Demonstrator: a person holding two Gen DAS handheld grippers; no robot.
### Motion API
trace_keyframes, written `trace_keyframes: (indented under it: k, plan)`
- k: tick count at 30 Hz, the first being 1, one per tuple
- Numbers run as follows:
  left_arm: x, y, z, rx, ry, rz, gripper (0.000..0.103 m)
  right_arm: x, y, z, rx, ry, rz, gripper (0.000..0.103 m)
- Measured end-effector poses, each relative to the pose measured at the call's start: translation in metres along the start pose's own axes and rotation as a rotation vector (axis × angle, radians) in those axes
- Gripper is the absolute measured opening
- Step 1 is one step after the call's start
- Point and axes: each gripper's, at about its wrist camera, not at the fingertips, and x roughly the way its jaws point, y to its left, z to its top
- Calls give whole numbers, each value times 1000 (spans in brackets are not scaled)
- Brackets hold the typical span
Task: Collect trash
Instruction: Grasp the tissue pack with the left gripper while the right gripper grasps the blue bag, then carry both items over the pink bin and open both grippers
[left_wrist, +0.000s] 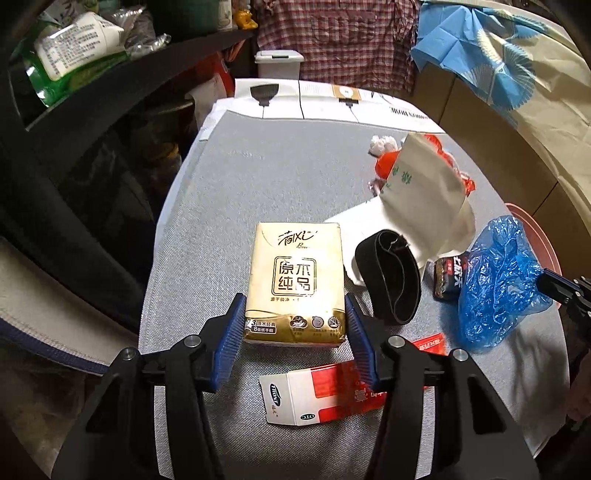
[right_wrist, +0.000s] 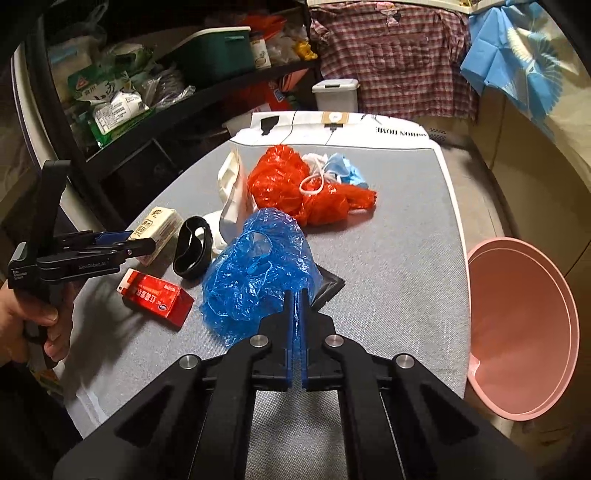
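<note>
Two grippers are seen over a grey-covered table (right_wrist: 388, 229). The left gripper (left_wrist: 295, 314) is closed on one gold tissue pack (left_wrist: 295, 280), its blue pads (left_wrist: 231, 332) pressed against the pack's two sides, near the table's left edge. The right gripper (right_wrist: 298, 314) is clamped on one crumpled blue plastic bag (right_wrist: 255, 266), its fingers drawn together on the film.

Loose on the table are counted: one red-and-white carton (right_wrist: 159, 297) near the front left, one black band (right_wrist: 194, 251) looped beside the tissue pack, one white paper bag (left_wrist: 424, 181), one red plastic bag (right_wrist: 295, 184) toward the far end, one blue face mask (right_wrist: 343, 170) touching it, one dark snack wrapper (left_wrist: 448, 277), and one small red slip (left_wrist: 430, 341).

One pink bin (right_wrist: 524, 328) stands just beside the table's right edge.
</note>
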Motion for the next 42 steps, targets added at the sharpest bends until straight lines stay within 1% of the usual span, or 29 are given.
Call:
trace_keyframes:
  k: [9, 17, 22, 35, 38, 42]
  plan:
    - [-19, -10, 5, 16, -60, 1, 52, -20, -4, 5, 12, -61, -7, 2]
    - [-40, -30, 10, 28, -113, -13, 52, -41, -10, 6, 16, -113, -33, 2]
    - [-52, -44, 16, 28, -144, -31, 52, -59, -21, 8, 38, -151, -53, 2]
    - [-77, -92, 29, 71, -216, -84, 52, -112, -52, 28, 67, -234, -136, 2]
    - [-79, -101, 33, 80, -225, -98, 52, -123, -62, 36, 81, -235, -159, 2]
    - [-80, -112, 36, 87, -228, -119, 52, -140, -75, 42, 80, -260, -197, 2]
